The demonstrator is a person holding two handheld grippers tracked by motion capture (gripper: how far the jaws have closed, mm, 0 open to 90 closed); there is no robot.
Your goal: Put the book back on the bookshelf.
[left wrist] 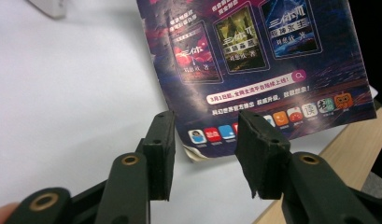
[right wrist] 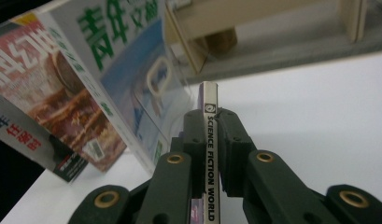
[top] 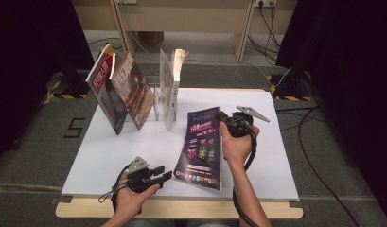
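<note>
A dark purple magazine [top: 203, 146] with three book covers printed on it is tilted up off the white board [top: 134, 146]. My right gripper [top: 223, 119] is shut on its upper spine edge; in the right gripper view both pads press on the white spine [right wrist: 210, 154] reading "SCIENCE FICTION WORLD", held in my right gripper [right wrist: 210, 114]. My left gripper [top: 162, 174] is at the front left, open. In the left gripper view its jaws [left wrist: 205, 119] stand apart, with the magazine's curled lower corner [left wrist: 254, 60] just beyond the tips and untouched.
A clear rack at the back left holds leaning magazines [top: 108, 90], [top: 134, 90] and an upright one [top: 170, 87]. The right gripper view has them close ahead at the left [right wrist: 128, 70]. The wooden table edge [top: 181, 210] runs along the front.
</note>
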